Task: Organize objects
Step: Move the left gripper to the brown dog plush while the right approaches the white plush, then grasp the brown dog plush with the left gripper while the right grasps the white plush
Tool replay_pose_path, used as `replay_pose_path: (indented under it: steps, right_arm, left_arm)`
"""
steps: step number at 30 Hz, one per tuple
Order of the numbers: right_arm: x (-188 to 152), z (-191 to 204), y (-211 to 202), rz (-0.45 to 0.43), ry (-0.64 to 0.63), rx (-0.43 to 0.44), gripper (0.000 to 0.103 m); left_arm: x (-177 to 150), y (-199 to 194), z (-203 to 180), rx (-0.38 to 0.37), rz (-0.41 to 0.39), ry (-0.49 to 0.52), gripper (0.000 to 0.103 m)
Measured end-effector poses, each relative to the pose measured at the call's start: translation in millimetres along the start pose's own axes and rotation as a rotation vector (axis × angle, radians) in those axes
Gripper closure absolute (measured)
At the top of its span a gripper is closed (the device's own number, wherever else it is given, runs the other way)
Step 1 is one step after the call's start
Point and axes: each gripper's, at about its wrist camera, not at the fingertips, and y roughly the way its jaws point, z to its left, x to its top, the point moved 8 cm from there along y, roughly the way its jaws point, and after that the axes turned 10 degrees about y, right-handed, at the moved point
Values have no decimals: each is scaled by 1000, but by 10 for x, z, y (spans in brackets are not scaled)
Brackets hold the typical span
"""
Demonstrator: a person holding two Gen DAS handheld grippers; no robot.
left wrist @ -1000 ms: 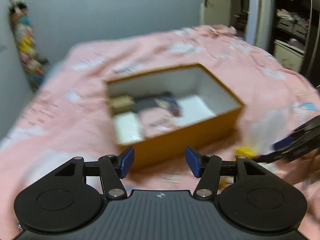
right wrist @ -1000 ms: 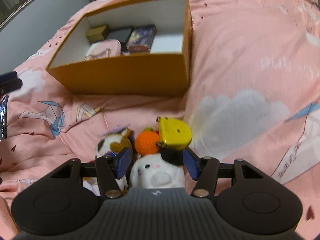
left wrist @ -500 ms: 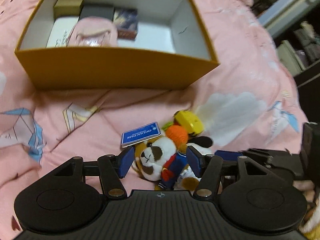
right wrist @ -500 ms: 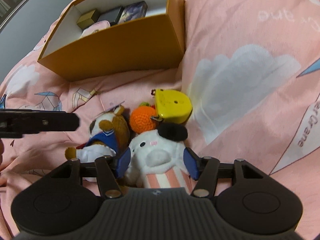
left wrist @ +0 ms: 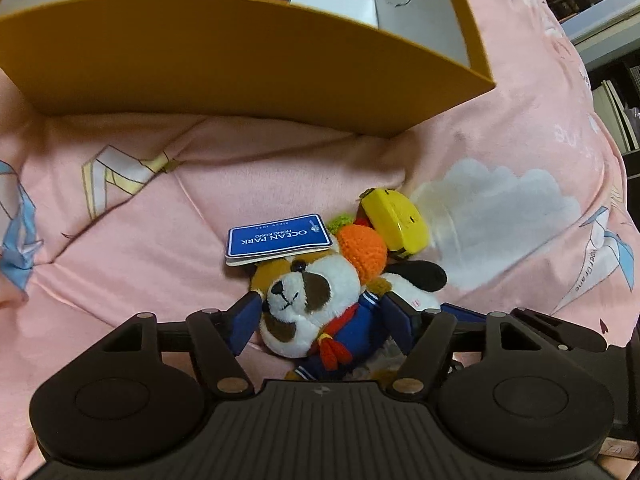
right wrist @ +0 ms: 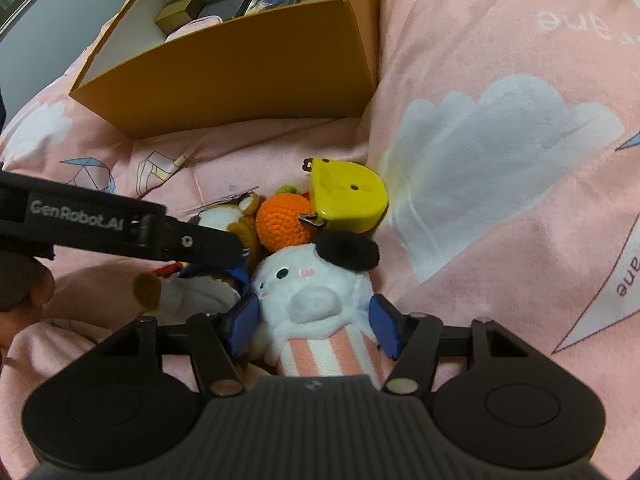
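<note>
Left gripper (left wrist: pixel 320 324) jaws, just widening, are straddling the brown-and-white sailor-suited plush dog (left wrist: pixel 308 304), blue tag on its head. Right gripper (right wrist: pixel 310 326) is sitting apart around the white plush (right wrist: pixel 316 292), black ear, pink-striped body.

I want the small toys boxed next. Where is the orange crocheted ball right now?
The orange crocheted ball lies on the pink bedspread in front of the box, between the panda plush and the yellow case.

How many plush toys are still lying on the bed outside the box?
2. The brown-and-white plush dog lies between the left gripper fingers; the white plush lies beside it, between the right gripper fingers. Others may be hidden underneath.
</note>
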Motion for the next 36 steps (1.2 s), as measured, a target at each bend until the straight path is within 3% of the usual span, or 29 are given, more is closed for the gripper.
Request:
replay_pose_path:
  steps: [9,14,15,18,19,21,24,25,26,30,31,36]
  right_arm:
    - [24,6,100,6,-17,6,36]
    - [17,26,66,-4,-41,-2,41]
    - [18,33,52,-5,-46,-4,42]
    - [9,77,-9,-10,-63,-7,46]
    - [8,93,-32,-14,-71,-7,48]
    - [10,121,-83,-22,-84,-11,50]
    - [37,158,-175,-43,-92,-6,60]
    - [54,167,-205,-52,-87,-3,72]
    - [78,184,-243,-58,-79,13,93]
    - [133,256,-271,-48,-69,59,92]
    - [132,270,-261,-37,-67,68,88]
    - [126,285,-203,-20,-64,60,79]
  left_arm:
    - [-39,79,7,-22,1,31,28]
    - [-73,-24,-12,-46,-27,58,35]
    - [-85,-61,-14,-54,-34,66,46]
    - [-122,-182,36,-64,-57,86,49]
    - [-134,-219,55,-66,-65,93,58]
    - [-148,-294,87,-64,-83,108,60]
    - [-163,-402,129,-47,-114,142,60]
    - [-169,-431,137,-36,-123,155,60]
    - [-174,-456,135,-26,-130,166,60]
    - [-204,-468,234,29,-119,176,70]
    - [-216,-457,270,31,-112,169,70]
    - [-236,-455,387,-71,-110,85,70]
